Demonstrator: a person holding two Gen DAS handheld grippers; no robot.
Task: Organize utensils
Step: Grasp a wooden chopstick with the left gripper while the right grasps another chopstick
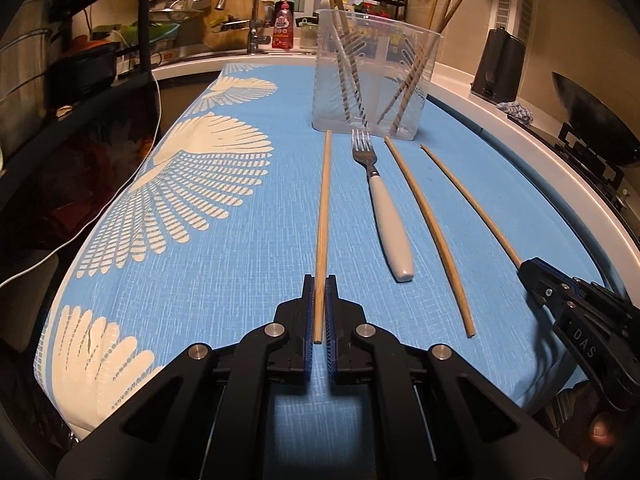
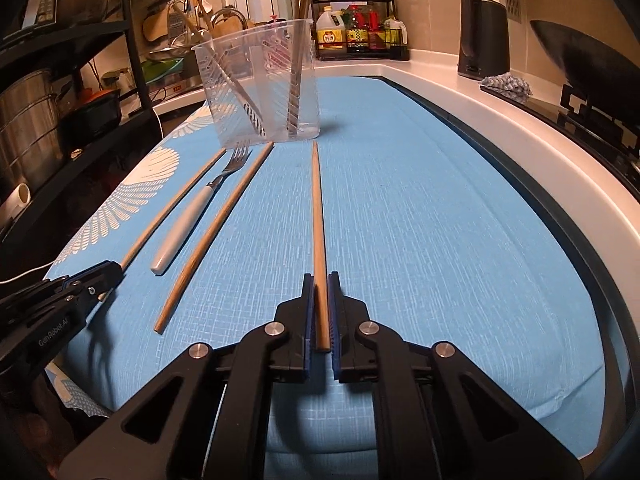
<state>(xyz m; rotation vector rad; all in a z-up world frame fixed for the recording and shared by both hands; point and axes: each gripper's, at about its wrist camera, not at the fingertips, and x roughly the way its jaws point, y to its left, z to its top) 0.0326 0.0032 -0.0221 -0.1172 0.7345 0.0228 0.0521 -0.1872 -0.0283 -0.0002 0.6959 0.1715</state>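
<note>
The leftmost chopstick (image 1: 323, 216) lies clamped at its near end between the left gripper's (image 1: 319, 280) jaws, its long axis pointing away toward the clear plastic holder (image 1: 374, 76). The rightmost chopstick (image 2: 319, 232) is likewise pinched by the right gripper (image 2: 319, 280), pointing the same way on the blue cloth (image 2: 420, 240). The fork (image 1: 382, 208) and a middle chopstick (image 1: 430, 232) lie between; "DAS" and "GenRobot.AI" mark the grippers.

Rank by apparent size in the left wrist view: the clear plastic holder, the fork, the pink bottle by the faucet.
1. clear plastic holder
2. fork, though it lies nearer the camera, so its true size against the holder is unsure
3. pink bottle, farthest away
</note>
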